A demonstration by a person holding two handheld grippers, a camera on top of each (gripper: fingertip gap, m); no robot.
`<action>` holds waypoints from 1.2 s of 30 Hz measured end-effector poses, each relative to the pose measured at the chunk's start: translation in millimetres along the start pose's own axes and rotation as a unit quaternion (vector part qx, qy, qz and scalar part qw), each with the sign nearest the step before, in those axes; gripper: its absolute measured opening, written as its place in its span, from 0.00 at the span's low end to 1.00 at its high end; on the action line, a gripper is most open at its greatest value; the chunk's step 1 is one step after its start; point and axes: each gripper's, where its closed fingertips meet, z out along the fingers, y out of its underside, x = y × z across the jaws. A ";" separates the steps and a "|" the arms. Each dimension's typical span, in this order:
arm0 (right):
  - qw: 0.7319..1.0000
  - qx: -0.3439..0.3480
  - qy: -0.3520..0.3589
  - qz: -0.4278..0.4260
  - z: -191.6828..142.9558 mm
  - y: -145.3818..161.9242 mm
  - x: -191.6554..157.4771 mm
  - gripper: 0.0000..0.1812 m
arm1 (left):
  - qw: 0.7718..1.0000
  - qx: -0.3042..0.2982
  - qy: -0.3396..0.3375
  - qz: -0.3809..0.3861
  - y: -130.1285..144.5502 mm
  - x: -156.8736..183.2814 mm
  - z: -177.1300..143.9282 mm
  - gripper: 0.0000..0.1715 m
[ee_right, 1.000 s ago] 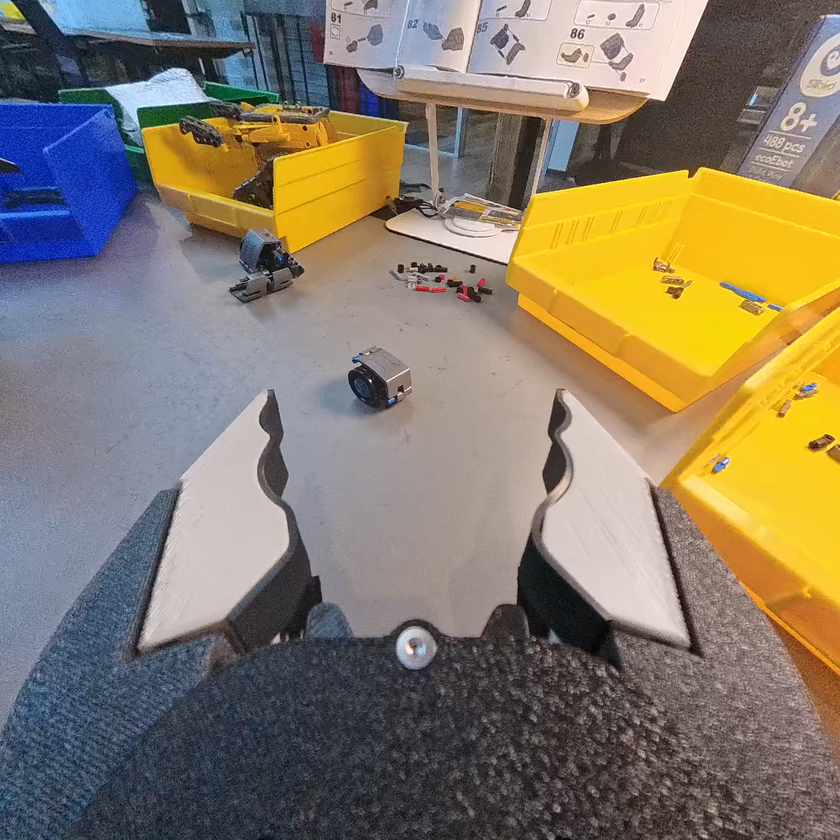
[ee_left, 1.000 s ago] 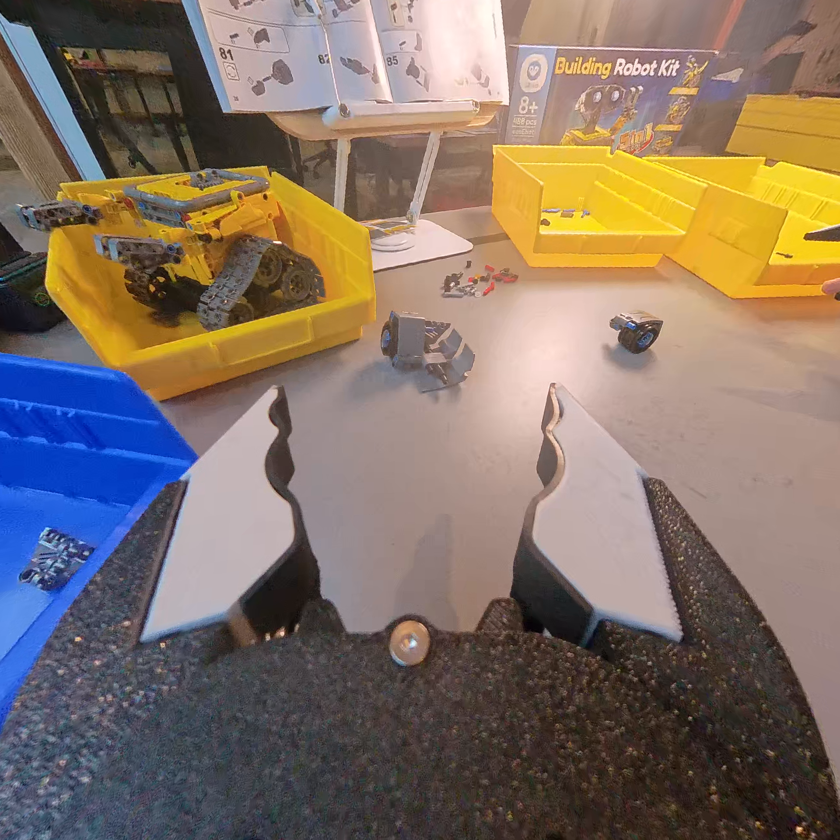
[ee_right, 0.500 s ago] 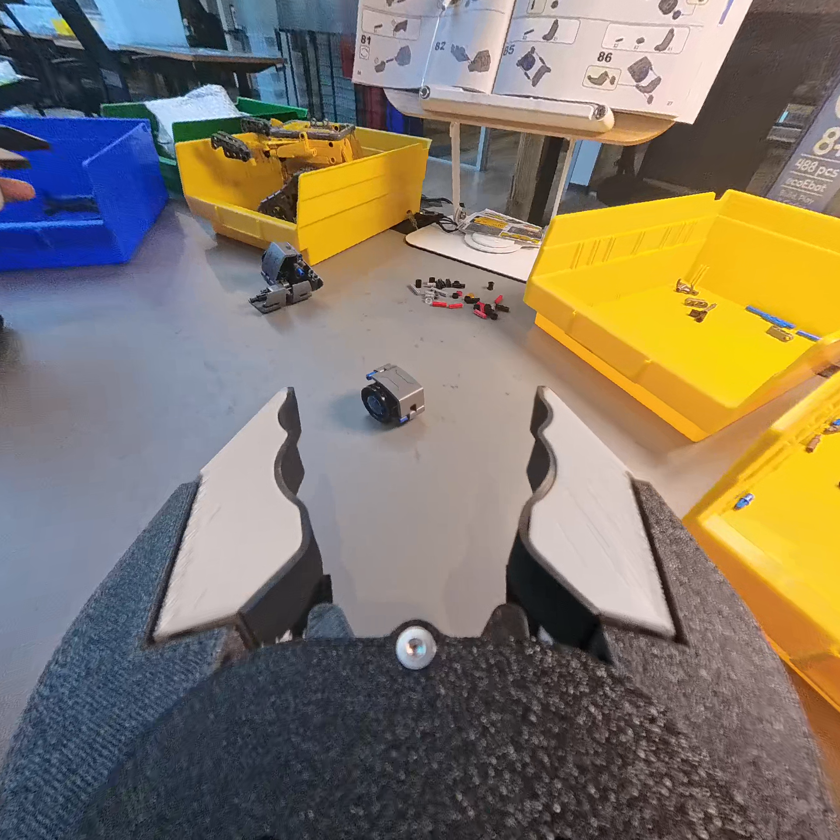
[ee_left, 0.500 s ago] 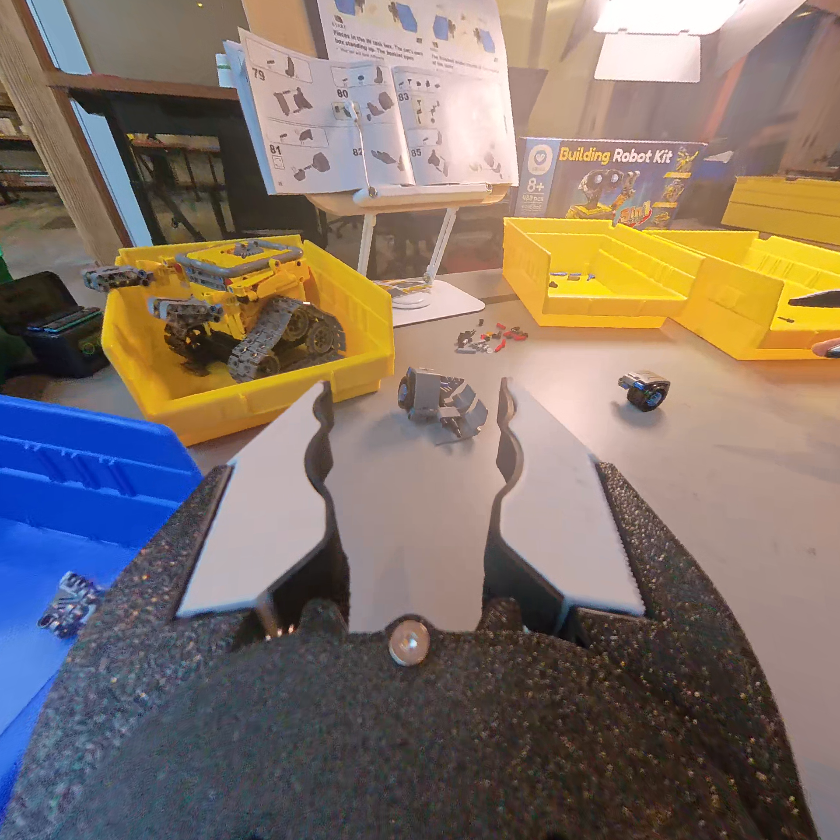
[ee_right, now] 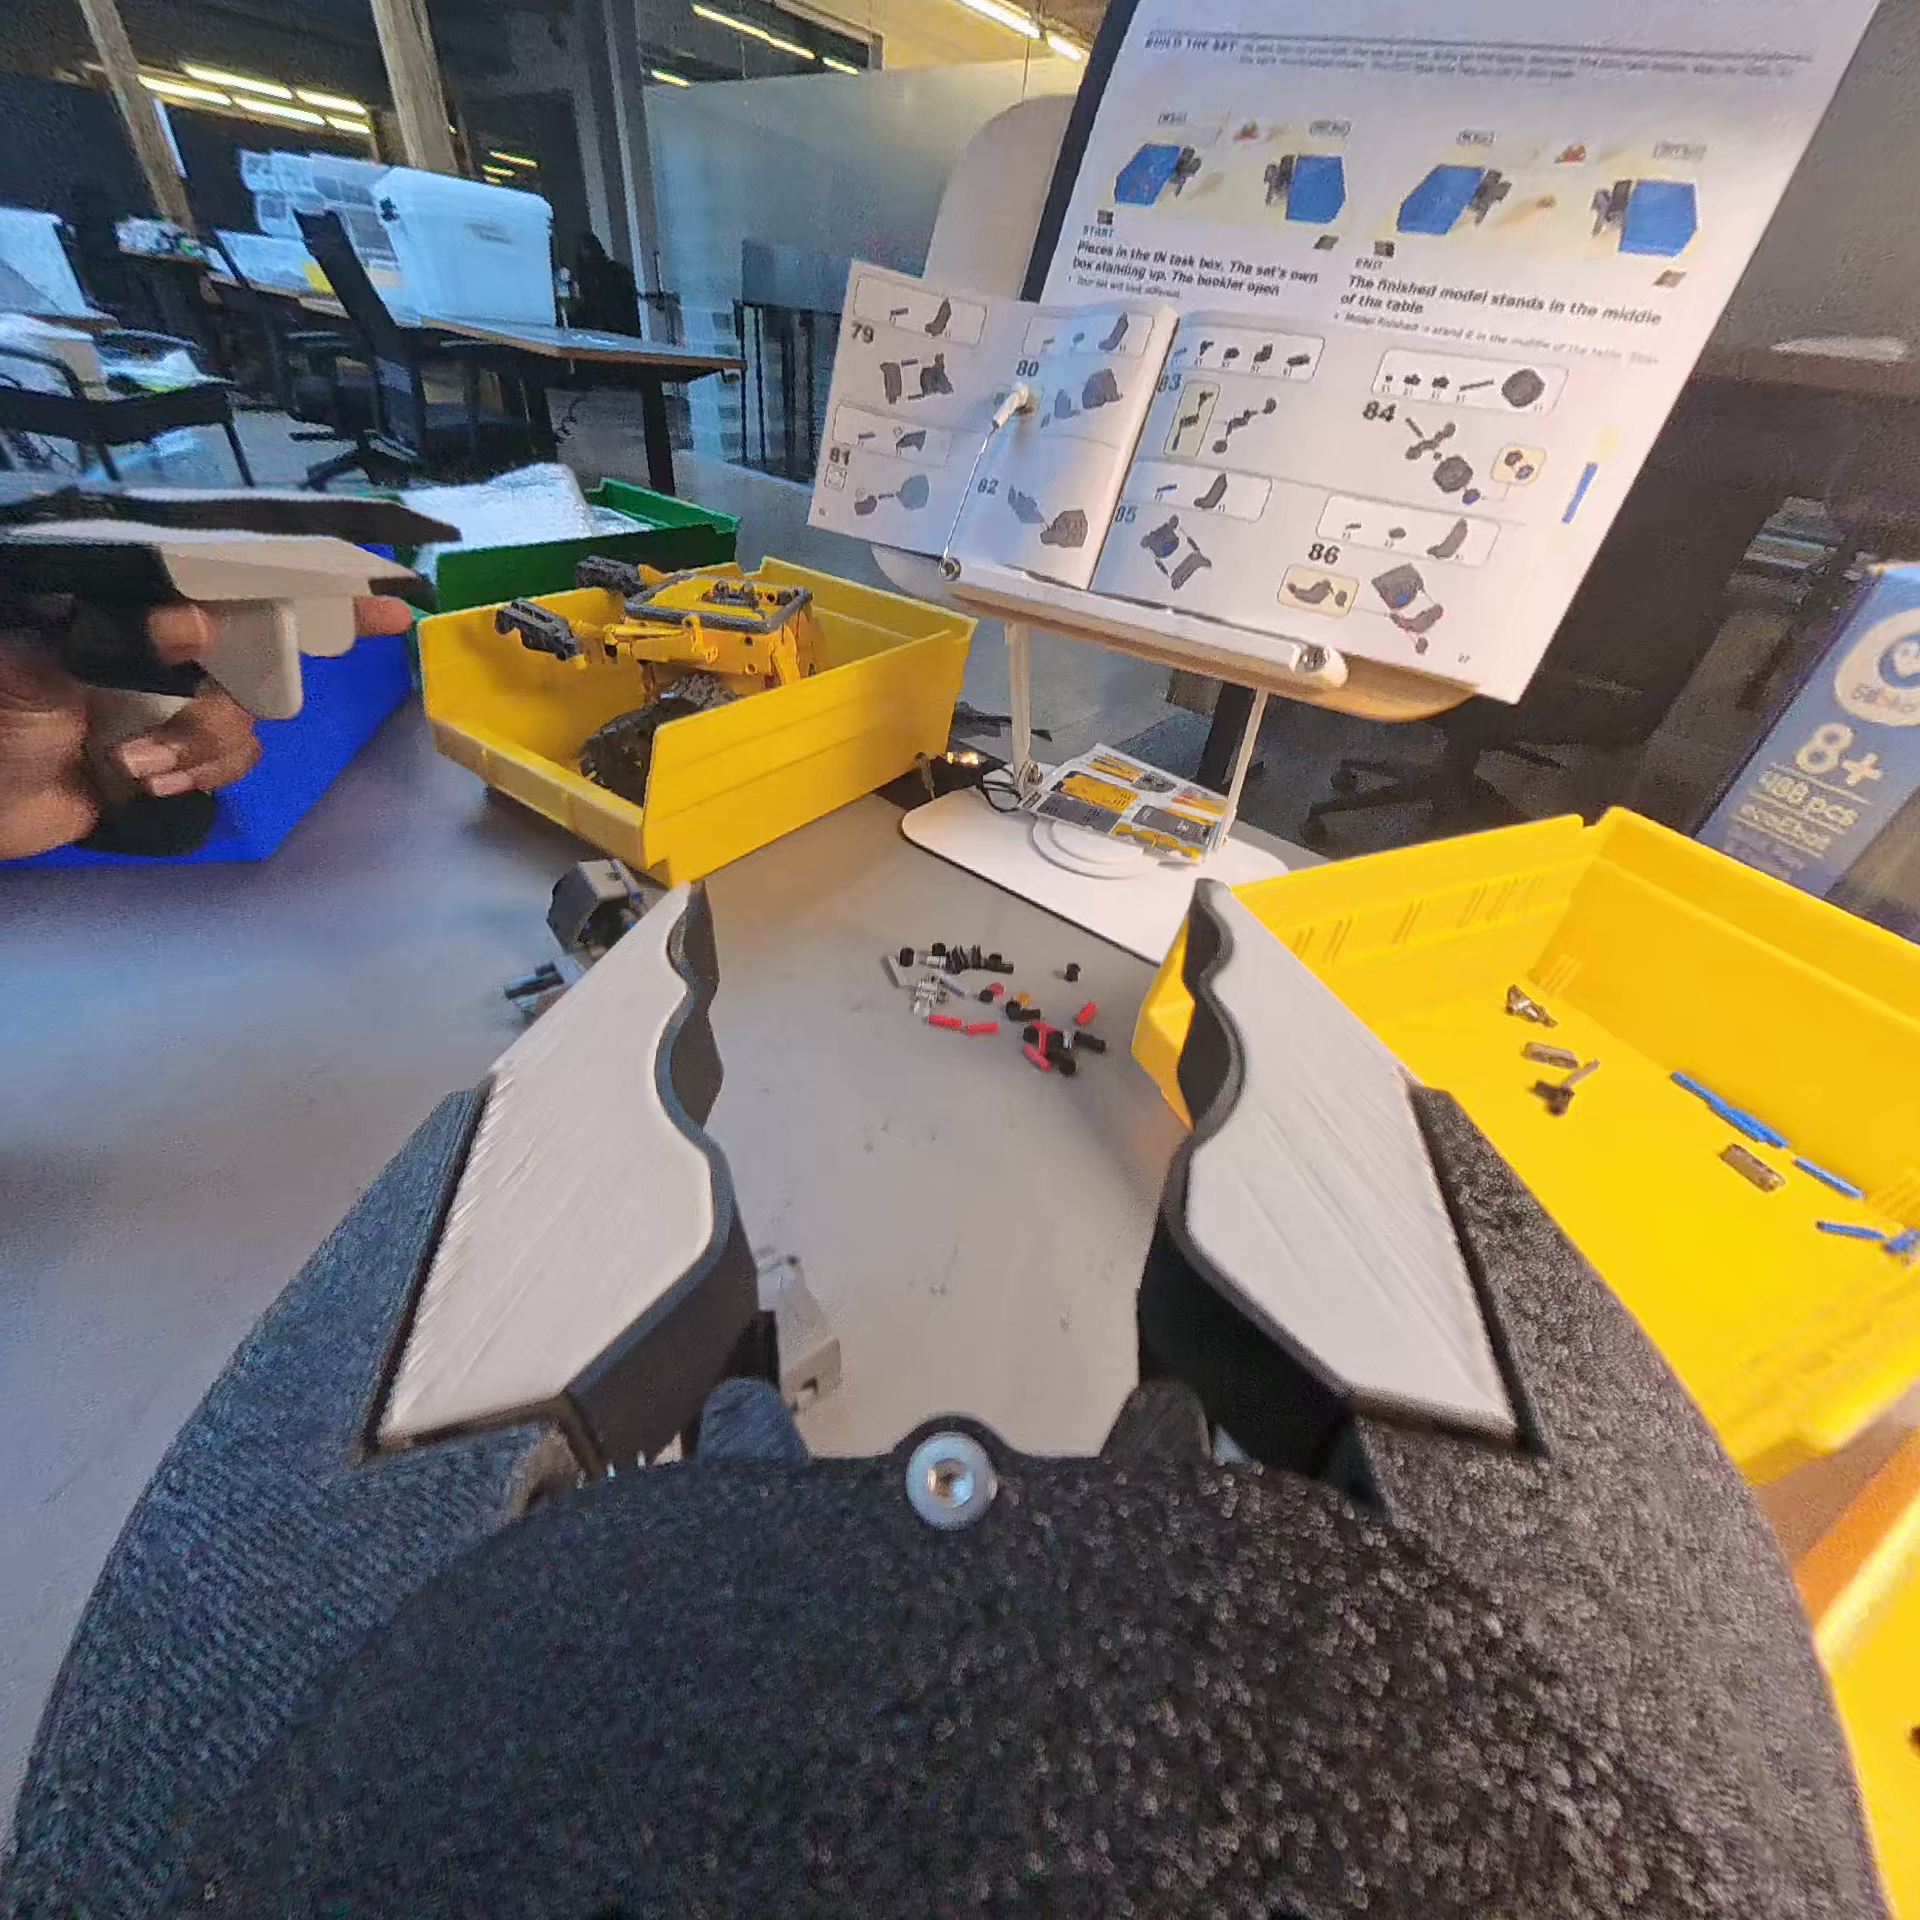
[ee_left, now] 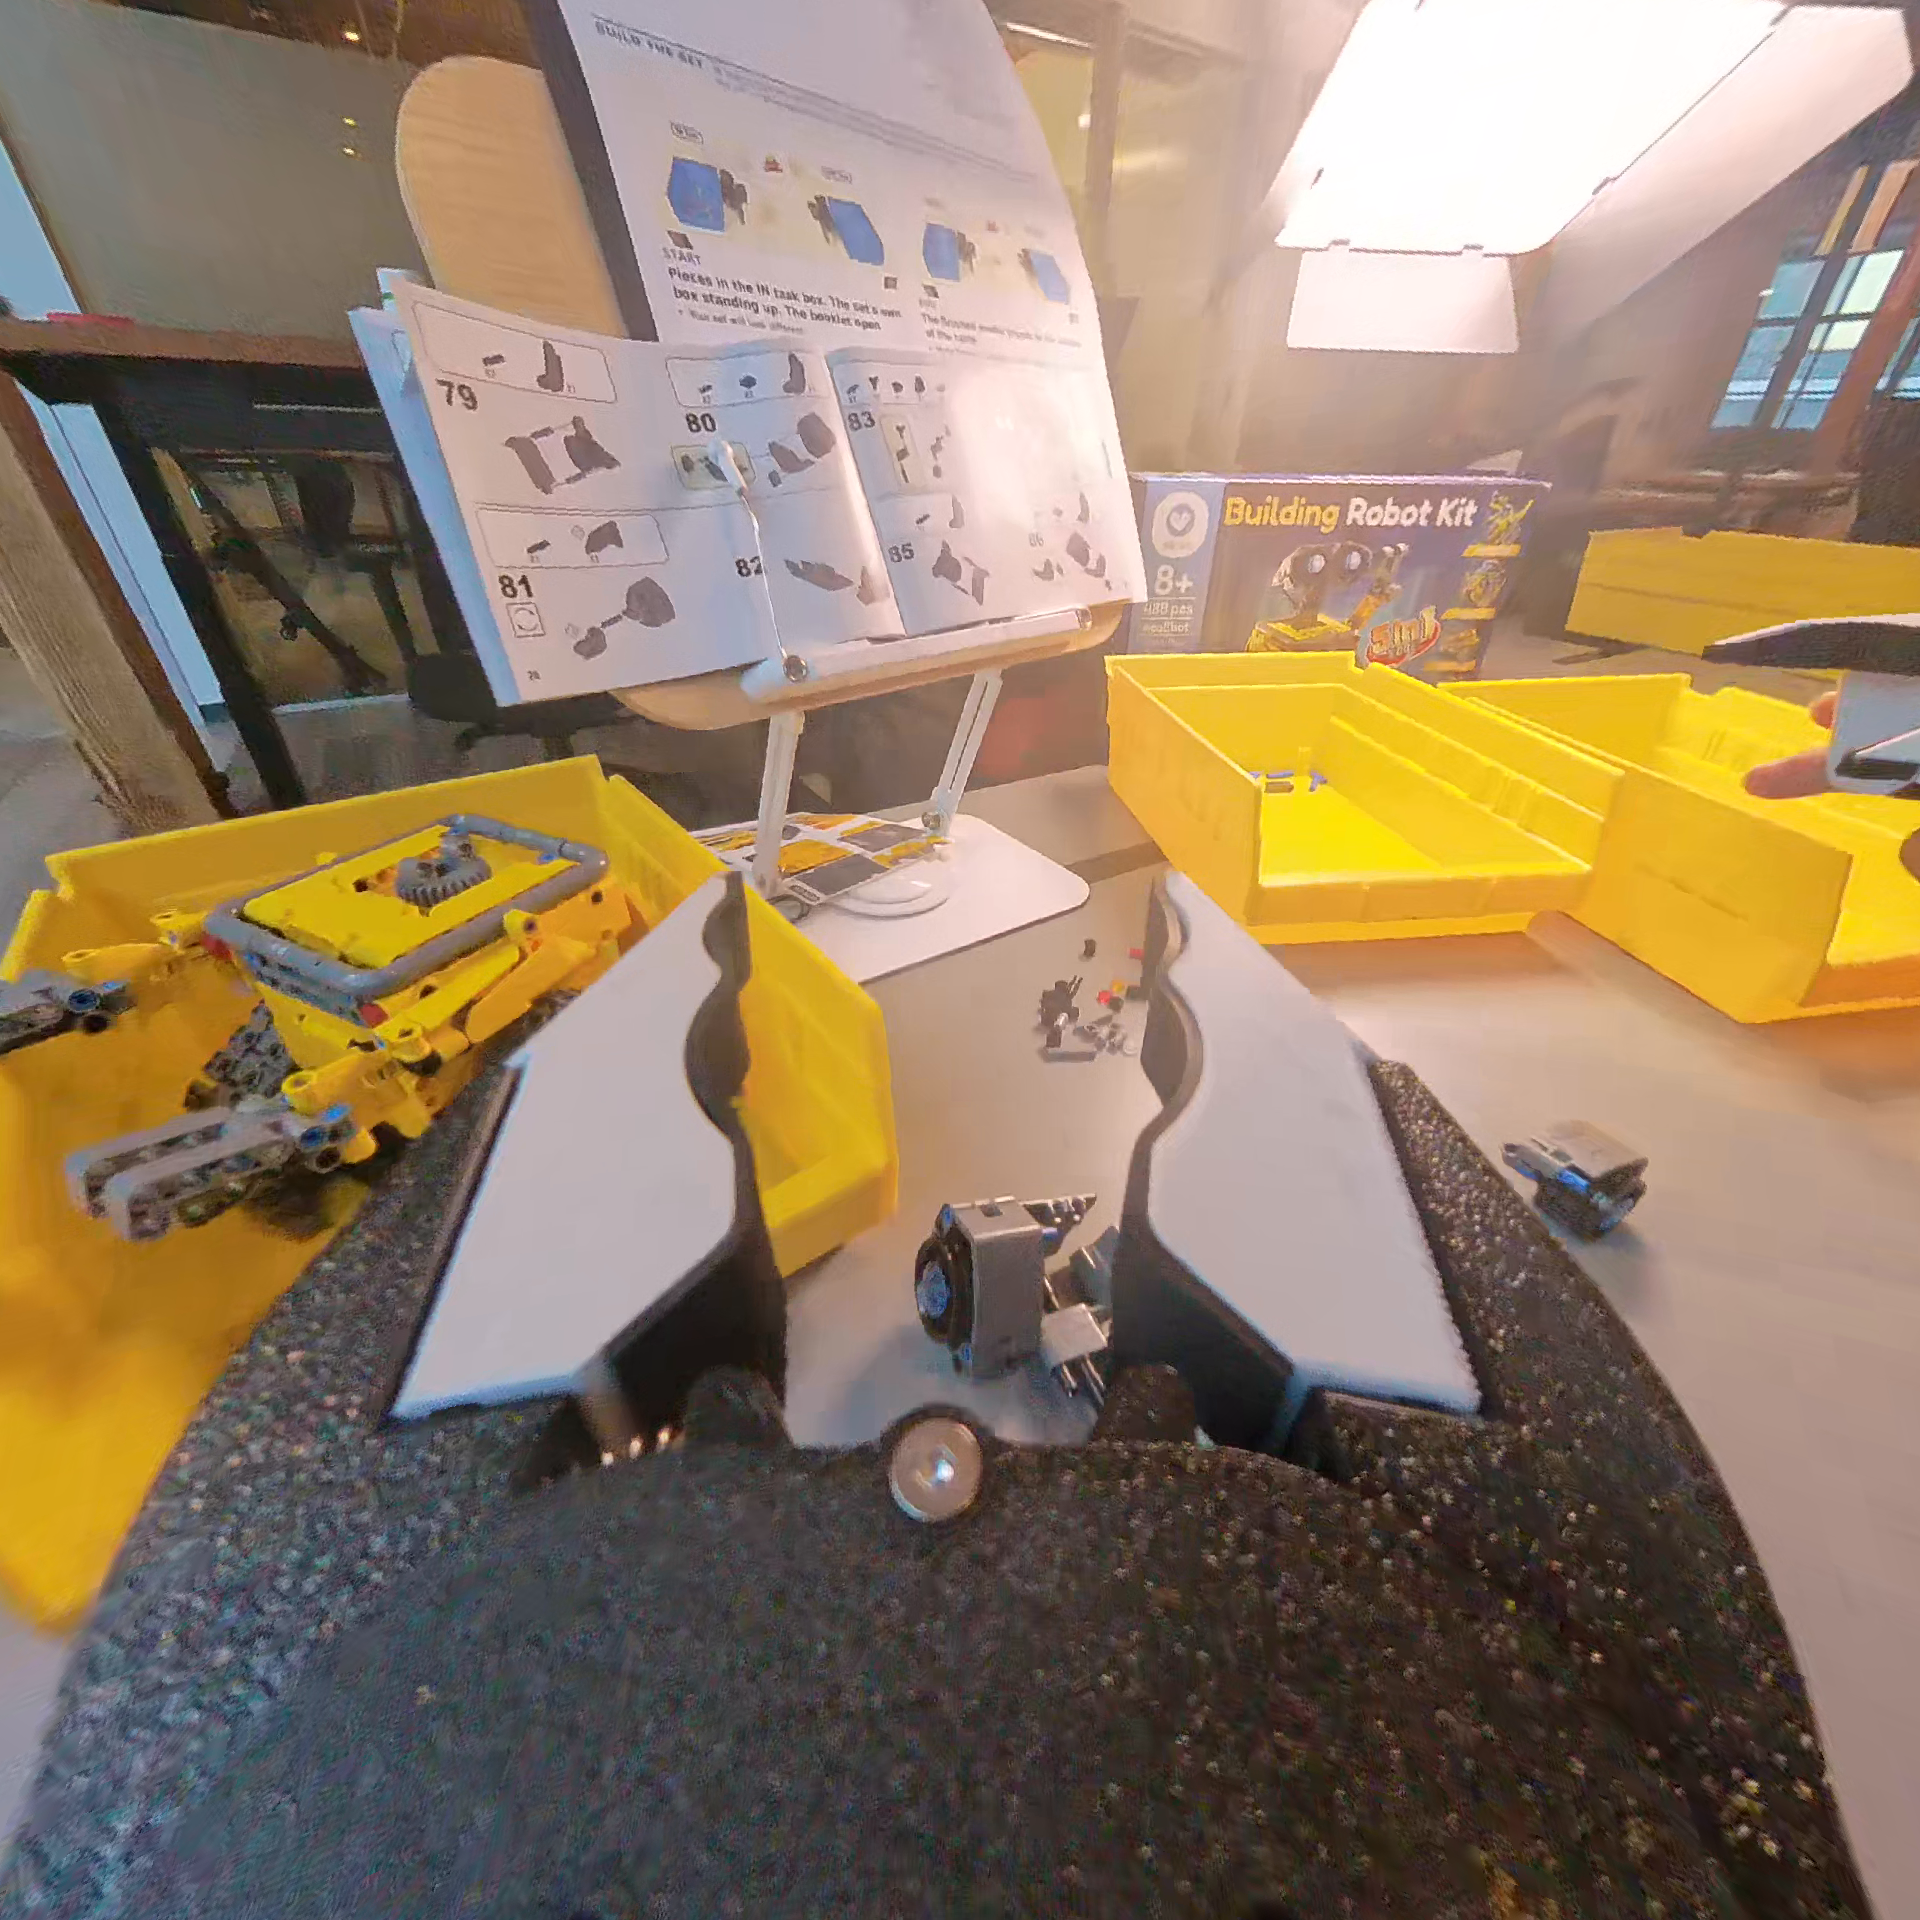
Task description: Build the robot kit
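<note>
- Left gripper (ee_left: 945, 914): fingers parted, holding nothing; a grey brick sub-assembly (ee_left: 1003, 1283) with a dark round wheel face lies on the worktop (ee_left: 1714, 1403) low between them, close against the right finger (ee_left: 1288, 1174); whether they touch cannot be told.
- Right gripper (ee_right: 951, 914): fingers spread apart and empty above bare worktop; a small pale grey piece (ee_right: 805, 1330) shows at the base of its left finger (ee_right: 582, 1195).
- Small grey-and-blue wheel block (ee_left: 1579, 1174): on the worktop, right of the left gripper, well apart from it.
- Loose black and red pins (ee_right: 997, 1008): scattered on the worktop beyond the right gripper's fingertips.
- Left yellow bin (ee_right: 790, 758): far left, holding a yellow tracked brick model (ee_left: 405, 966).
- Right yellow bin (ee_right: 1351, 914): just beside the right gripper's right finger, with a few small blue and tan parts inside.
- Open instruction booklet (ee_left: 748, 499): propped on a white stand (ee_left: 966, 894) at the far middle.
- Blue bin (ee_right: 312, 748): far left, behind a hand (ee_right: 114, 727) that holds the left gripper.
- Kit box (ee_left: 1340, 561): upright behind the right-hand yellow bins.
</note>
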 end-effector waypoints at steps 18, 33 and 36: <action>0.999 0.016 -0.009 0.051 72.0 48.4 20.0 0.37 | 0.998 0.005 -0.009 0.068 36.1 -3.1 30.8 0.26; 0.999 0.015 -0.006 0.029 70.0 51.0 12.2 0.31 | 0.982 -0.126 -0.116 0.084 -33.0 -98.0 238.2 0.07; 0.999 0.017 -0.007 0.033 68.4 51.7 16.0 0.30 | 0.985 -0.118 -0.123 0.039 -25.6 -108.5 221.1 0.04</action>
